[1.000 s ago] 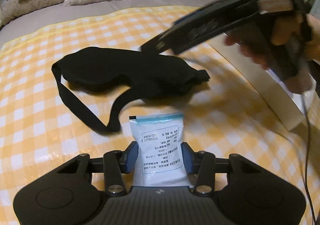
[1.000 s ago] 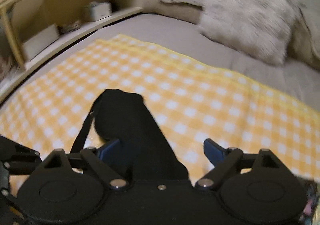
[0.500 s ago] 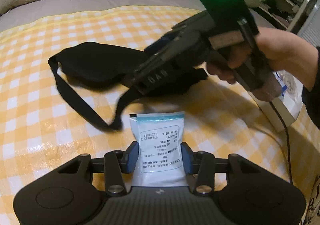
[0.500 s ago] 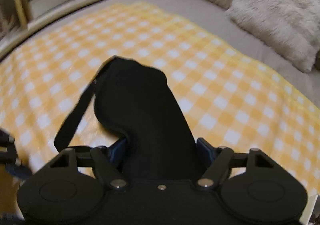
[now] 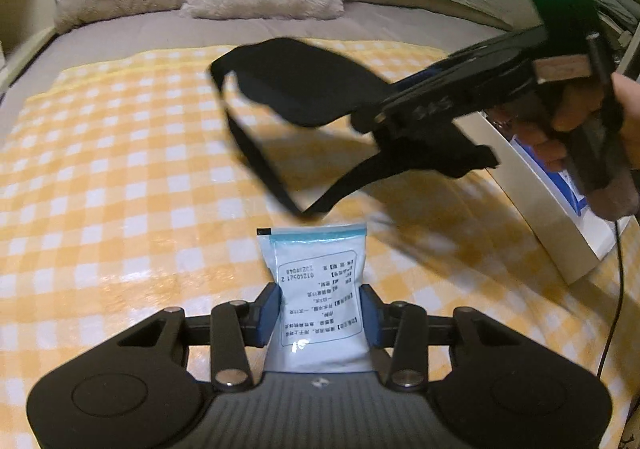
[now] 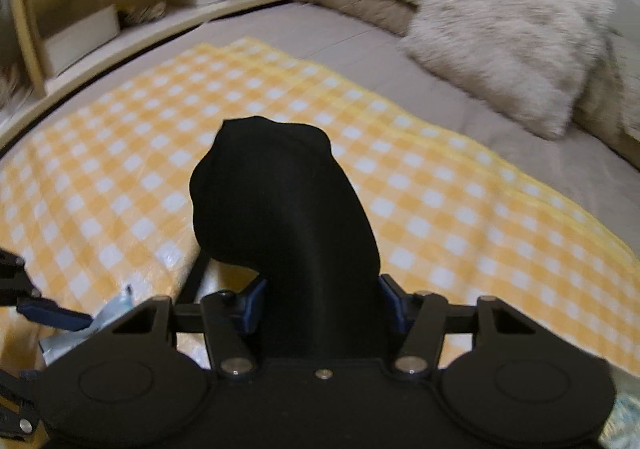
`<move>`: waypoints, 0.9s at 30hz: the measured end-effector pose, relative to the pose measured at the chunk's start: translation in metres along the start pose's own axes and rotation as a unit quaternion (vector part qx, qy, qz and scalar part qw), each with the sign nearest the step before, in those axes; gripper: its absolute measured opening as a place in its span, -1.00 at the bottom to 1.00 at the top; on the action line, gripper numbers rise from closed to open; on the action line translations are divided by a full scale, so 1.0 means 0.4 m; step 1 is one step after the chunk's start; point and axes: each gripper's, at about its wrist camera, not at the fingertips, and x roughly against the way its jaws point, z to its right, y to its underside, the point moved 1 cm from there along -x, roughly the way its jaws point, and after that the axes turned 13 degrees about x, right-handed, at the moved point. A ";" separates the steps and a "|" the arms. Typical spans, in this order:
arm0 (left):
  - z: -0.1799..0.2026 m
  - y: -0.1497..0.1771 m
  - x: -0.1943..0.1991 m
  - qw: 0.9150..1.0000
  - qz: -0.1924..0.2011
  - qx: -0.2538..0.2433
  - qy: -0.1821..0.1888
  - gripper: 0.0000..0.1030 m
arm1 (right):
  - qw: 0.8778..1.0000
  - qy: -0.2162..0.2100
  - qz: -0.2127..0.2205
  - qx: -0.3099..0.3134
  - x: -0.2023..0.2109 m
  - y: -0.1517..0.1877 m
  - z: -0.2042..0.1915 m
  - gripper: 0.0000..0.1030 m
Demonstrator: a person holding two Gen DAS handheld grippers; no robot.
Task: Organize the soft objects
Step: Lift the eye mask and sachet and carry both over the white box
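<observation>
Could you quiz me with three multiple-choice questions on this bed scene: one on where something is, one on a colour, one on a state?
1. Where is the black sleep mask?
A. Flat on the cloth
B. Lifted above the cloth in the right tool
C. On the pillow

2. What colours is the checked cloth?
A. Yellow and white
B. Blue and white
C. Plain grey

3. What state is the left tool in?
A. Wide open, nothing in it
B. Closed with nothing in it
C. Closed on the white sachet

Answers:
1 B: the mask hangs clear of the cloth with its strap dangling and a shadow below it.
2 A: yellow and white squares cover it.
3 C: both blue pads press the sachet's sides.
</observation>
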 end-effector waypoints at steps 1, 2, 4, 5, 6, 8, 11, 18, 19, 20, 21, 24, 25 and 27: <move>0.003 0.002 0.011 1.000 0.003 0.000 -0.005 -0.16 | 1.000 0.008 0.002 -0.013 0.018 0.001 0.007 0.14; 0.007 0.004 0.022 1.000 0.006 0.001 -0.009 -0.16 | 1.000 0.013 0.004 -0.022 0.032 0.002 0.013 0.14; 0.014 0.006 0.044 1.000 0.013 0.005 -0.018 -0.16 | 0.999 0.021 0.007 -0.035 0.064 0.005 0.019 0.15; 0.015 -0.004 0.045 1.000 0.016 0.006 -0.022 -0.16 | 0.999 0.023 0.010 -0.038 0.082 0.007 0.019 0.15; 0.018 -0.004 0.054 0.999 0.022 0.009 -0.027 -0.16 | 0.999 0.026 0.012 -0.040 0.097 0.008 0.018 0.15; 0.018 -0.008 0.075 0.998 0.036 0.019 -0.037 -0.16 | 0.998 0.031 0.016 -0.044 0.130 0.011 0.013 0.15; 0.016 -0.020 0.117 0.996 0.063 0.036 -0.051 -0.15 | 0.998 0.039 0.021 -0.053 0.181 0.020 0.009 0.15; 0.020 -0.036 0.214 0.987 0.127 0.060 -0.079 -0.15 | 0.993 0.066 0.040 -0.090 0.288 0.045 0.016 0.15; 0.023 -0.038 0.228 0.985 0.137 0.065 -0.079 -0.15 | 0.992 0.069 0.044 -0.094 0.305 0.051 0.017 0.16; 0.030 -0.043 0.240 0.984 0.145 0.068 -0.080 -0.15 | 0.992 0.073 0.048 -0.096 0.321 0.055 0.018 0.16; 0.039 -0.047 0.251 0.982 0.155 0.069 -0.081 -0.15 | 0.991 0.077 0.052 -0.099 0.338 0.061 0.019 0.16; 0.065 -0.051 0.280 0.978 0.178 0.066 -0.082 -0.15 | 0.988 0.087 0.064 -0.109 0.388 0.084 0.028 0.16; 0.070 -0.053 0.285 0.978 0.182 0.066 -0.080 -0.15 | 0.987 0.089 0.068 -0.114 0.404 0.093 0.033 0.17; 0.089 -0.061 0.288 0.977 0.190 0.066 -0.077 -0.15 | 0.985 0.093 0.076 -0.125 0.435 0.113 0.043 0.17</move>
